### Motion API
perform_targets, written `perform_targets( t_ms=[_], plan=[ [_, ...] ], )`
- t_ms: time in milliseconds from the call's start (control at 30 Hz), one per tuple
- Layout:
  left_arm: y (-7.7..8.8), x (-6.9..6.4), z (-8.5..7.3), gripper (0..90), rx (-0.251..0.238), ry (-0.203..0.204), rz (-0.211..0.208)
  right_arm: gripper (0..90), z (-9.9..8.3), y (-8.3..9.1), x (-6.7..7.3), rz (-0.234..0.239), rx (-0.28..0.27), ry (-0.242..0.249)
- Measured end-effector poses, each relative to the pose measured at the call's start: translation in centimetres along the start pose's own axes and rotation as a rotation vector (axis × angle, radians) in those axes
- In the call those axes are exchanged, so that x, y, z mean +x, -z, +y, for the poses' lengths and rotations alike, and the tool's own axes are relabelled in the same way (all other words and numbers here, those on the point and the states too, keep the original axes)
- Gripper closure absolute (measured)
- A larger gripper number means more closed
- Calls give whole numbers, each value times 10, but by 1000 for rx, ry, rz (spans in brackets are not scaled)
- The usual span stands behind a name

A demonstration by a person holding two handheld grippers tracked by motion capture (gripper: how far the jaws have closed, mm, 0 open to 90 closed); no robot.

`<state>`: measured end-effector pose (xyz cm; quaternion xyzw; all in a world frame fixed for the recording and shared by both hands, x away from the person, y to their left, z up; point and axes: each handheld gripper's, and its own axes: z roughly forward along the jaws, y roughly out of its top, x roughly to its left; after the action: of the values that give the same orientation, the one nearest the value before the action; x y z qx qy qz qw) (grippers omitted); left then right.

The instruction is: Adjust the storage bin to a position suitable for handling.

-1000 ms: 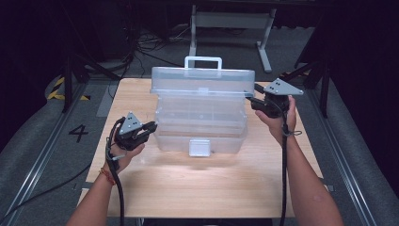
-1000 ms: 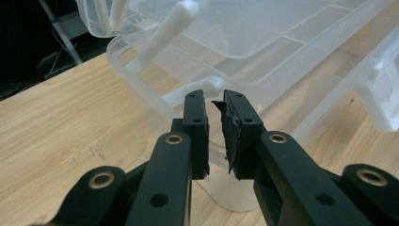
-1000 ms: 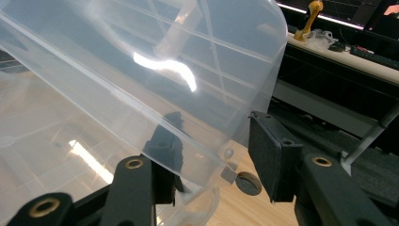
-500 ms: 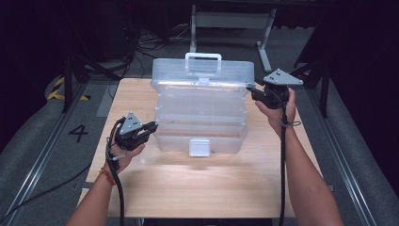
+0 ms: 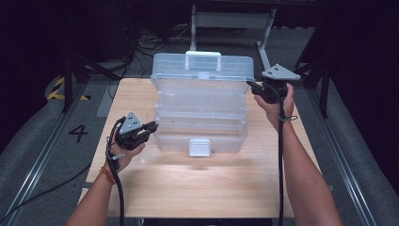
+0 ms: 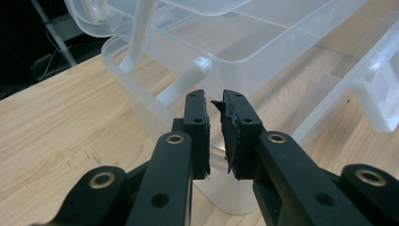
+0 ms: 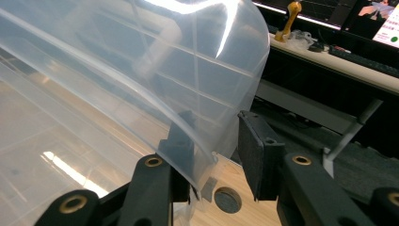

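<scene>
Left claw point(image 5: 149, 127) nearly shut, low and level; right claw point(image 5: 251, 85) raised, its jaws just closing, seemingly still apart.

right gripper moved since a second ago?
Yes. The right gripper has shifted up and away, toward the table's far edge, lifting the box's lid; its jaws have been closing.

Lab or recording studio, not home. Bare wooden table point(image 5: 197, 188) standing on grey floor between metal rails point(image 5: 28, 155); numeral 4 point(image 5: 78, 133) marking floor; yellow-black hazard tape point(image 5: 59, 87) lying by table leg. Cables point(image 5: 146, 49) trailing across dark backdrop, metal stand point(image 5: 230, 21) standing behind. Desk with monitors point(image 7: 376, 19) showing in right gripper view.
</scene>
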<state>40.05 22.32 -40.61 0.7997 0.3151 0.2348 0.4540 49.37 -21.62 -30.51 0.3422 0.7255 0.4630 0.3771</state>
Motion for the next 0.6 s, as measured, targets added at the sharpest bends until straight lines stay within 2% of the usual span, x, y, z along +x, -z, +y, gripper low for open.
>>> perform_targets(
  t_ms=[200,600],
  plan=[
    [0,0,0,805,3,0,2,677,-2,-4,0,-5,0,-12],
    [-1,2,-1,797,-11,2,-13,679,-3,-11,-7,16,-13,-61]
  ],
)
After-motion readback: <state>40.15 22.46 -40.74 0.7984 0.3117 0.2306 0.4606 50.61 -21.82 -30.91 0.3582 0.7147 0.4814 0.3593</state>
